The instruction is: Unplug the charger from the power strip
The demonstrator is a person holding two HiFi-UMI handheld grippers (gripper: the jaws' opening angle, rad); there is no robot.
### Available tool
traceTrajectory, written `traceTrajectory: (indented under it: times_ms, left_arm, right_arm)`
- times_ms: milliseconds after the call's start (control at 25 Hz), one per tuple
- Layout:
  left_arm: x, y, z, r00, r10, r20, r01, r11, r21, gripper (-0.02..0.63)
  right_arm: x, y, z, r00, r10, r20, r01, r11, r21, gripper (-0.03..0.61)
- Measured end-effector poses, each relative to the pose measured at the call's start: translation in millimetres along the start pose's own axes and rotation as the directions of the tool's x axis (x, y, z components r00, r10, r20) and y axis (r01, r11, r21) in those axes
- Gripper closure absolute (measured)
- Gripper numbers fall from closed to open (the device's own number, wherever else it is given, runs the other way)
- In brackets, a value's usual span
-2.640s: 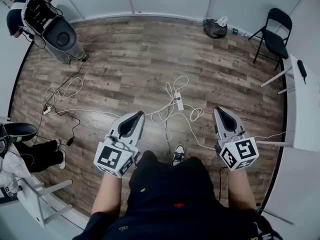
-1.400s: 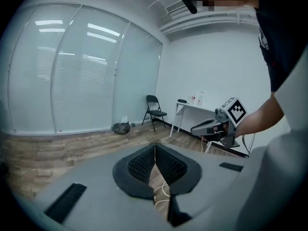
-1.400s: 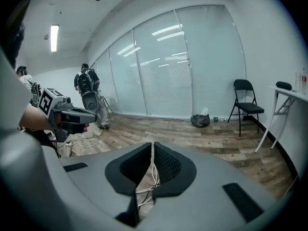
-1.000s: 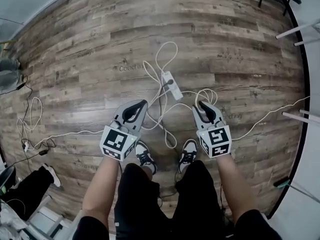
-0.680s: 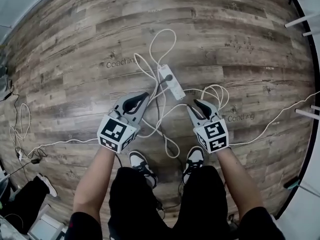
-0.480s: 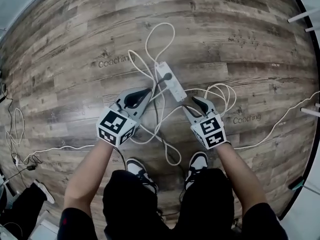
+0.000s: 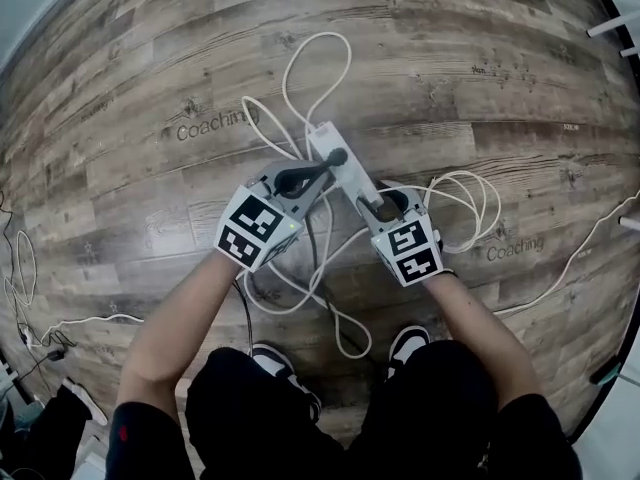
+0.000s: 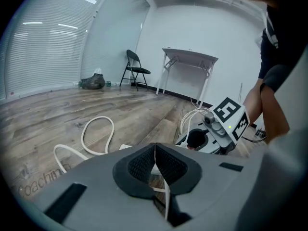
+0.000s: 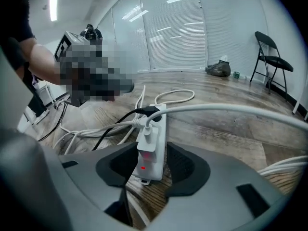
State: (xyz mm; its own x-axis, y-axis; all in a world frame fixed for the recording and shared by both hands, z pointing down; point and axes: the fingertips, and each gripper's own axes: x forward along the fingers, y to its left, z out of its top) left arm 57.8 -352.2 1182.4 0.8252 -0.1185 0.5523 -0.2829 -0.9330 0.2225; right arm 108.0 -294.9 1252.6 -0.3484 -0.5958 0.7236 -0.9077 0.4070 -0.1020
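A white power strip [image 7: 333, 153] lies on the wood floor with a black plug [image 7: 337, 155] in it. In the right gripper view a white charger [image 9: 146, 150] with a red light sits plugged into the strip's [image 9: 158, 121] near end, a white cable leading off it. My right gripper [image 9: 147, 170] straddles that end; its jaws are opening, with the charger and strip between the pads and a gap on the right side. In the head view it [image 7: 380, 202] covers the charger. My left gripper [image 7: 318, 176] is shut beside the black plug, its pads [image 8: 139, 166] meeting.
White cable loops [image 7: 312, 63] spread behind the strip and a coil [image 7: 462, 196] lies to its right. A black cable [image 9: 108, 129] runs off left. The person's shoes [image 7: 408, 342] stand just behind the grippers. A folding chair [image 8: 134, 69] and table [image 8: 190, 61] stand far off.
Both grippers have come down and forward to the power strip as the person crouched. The right gripper's jaws have spread and now sit around the strip's near end.
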Motion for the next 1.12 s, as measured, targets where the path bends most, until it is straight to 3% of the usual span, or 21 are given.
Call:
traceTrajectory:
  times_ms: [160,240,480,720,1120]
  left_arm:
    - [26.7,13.1,-4.7,1.000,0.006,-0.012,-0.006,1.000,-0.010,0.589]
    - [37.9,17.0,-7.6,1.000,0.012,-0.029,-0.012,1.000,0.002,0.589]
    - [60.9,22.3,-9.8,0.998,0.022,-0.064,-0.021,1.000,0.015,0.591]
    - [65.3,24.2,-12.2,0.995,-0.028,-0.094,0.023,0.998,-0.054,0.594]
    - [69.8,23.1,-12.2,0.994,-0.006,-0.112,0.002,0.999,-0.034,0.594]
  right_arm:
    - [4.3,-4.3,2.8,1.000,-0.021,-0.003,0.021,0.999,-0.034,0.398]
    - [4.4,-7.4,3.4,0.999,-0.032,-0.001,0.032,0.998,-0.061,0.468]
    - [8.7,-11.5,6.8,1.000,0.005,0.003,-0.005,0.997,-0.078,0.468]
    - [12.4,-12.4,18.8,1.000,-0.014,0.027,0.016,0.998,-0.066,0.469]
    - [7.2,-17.2,23.9,0.997,-0.071,0.027,0.073,0.992,-0.099,0.474]
